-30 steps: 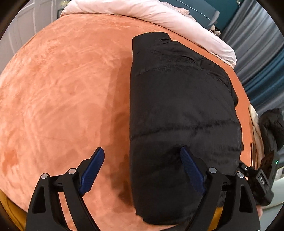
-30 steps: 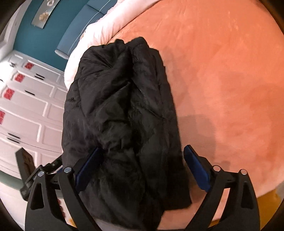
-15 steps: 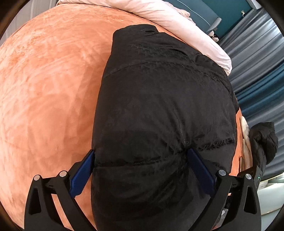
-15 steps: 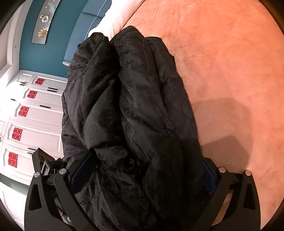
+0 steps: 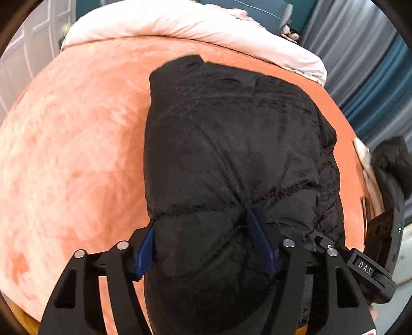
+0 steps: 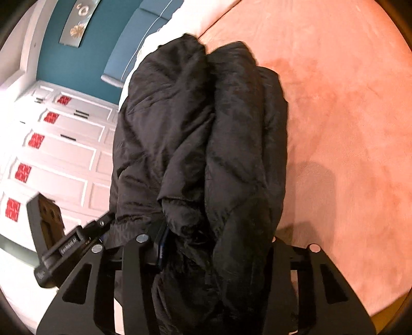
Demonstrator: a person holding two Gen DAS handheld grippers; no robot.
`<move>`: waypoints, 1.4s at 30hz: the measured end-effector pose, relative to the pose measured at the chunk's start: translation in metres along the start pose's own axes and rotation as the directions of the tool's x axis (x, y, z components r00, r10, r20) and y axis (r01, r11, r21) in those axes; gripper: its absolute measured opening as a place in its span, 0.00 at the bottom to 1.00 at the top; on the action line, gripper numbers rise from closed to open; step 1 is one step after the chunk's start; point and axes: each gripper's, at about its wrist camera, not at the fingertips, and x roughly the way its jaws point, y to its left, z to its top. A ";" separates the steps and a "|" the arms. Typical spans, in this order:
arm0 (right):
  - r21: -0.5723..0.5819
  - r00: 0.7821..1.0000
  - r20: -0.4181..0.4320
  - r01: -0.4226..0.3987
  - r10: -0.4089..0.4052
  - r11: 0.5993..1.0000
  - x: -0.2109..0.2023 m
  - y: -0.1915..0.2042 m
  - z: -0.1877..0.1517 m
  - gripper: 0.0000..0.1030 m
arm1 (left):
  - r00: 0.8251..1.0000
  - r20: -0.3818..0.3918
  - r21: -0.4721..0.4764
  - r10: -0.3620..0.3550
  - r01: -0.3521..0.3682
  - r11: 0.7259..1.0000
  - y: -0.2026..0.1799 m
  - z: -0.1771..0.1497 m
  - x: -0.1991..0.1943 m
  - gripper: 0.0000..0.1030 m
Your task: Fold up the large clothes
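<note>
1. The black puffer jacket (image 5: 231, 159) lay folded lengthwise on the orange bedspread (image 5: 72, 144), its near end bunched and its far end reaching toward the pale duvet (image 5: 180, 23) at the head of the bed.
2. The left gripper (image 5: 203, 244) was clamped on the jacket's near end, the blue pads (image 5: 260, 247) pressed into the padding on both sides and pinching a thick fold.
3. The right gripper (image 6: 213, 247) was clamped on the same near end from the other side; in the right wrist view the jacket (image 6: 200, 144) showed as several rumpled layers, and only one blue pad (image 6: 162, 244) was visible, the other buried under cloth.
4. White cabinet doors (image 6: 56, 154) with red stickers stood beside the bed, below a teal wall (image 6: 103, 46); grey curtains (image 5: 360, 51) hung opposite.
</note>
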 end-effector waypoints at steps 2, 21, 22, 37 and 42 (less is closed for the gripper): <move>-0.007 1.000 -0.008 0.003 -0.004 1.000 -0.006 0.005 -0.012 0.40 | 1.000 -0.007 0.019 0.006 -0.006 1.000 0.000 -0.006 -0.011 0.57; 0.052 0.998 -0.057 0.016 -0.013 0.999 -0.011 -0.011 -0.060 0.54 | 0.998 -0.052 0.032 0.036 -0.034 0.999 0.029 -0.045 -0.001 0.95; 0.070 0.998 -0.057 0.007 -0.003 0.997 -0.009 -0.016 -0.059 0.54 | 0.996 -0.061 -0.027 -0.061 0.059 0.998 0.040 -0.042 0.008 0.95; -0.356 0.990 0.085 -0.075 0.113 0.931 -0.039 0.157 -0.039 0.31 | 0.946 0.216 -0.084 -0.240 0.263 0.961 0.083 0.001 -0.114 0.57; -0.436 0.975 0.077 -0.156 0.209 0.887 -0.004 0.205 -0.028 0.30 | 0.903 0.391 -0.008 -0.179 0.198 0.980 0.111 0.016 -0.173 0.56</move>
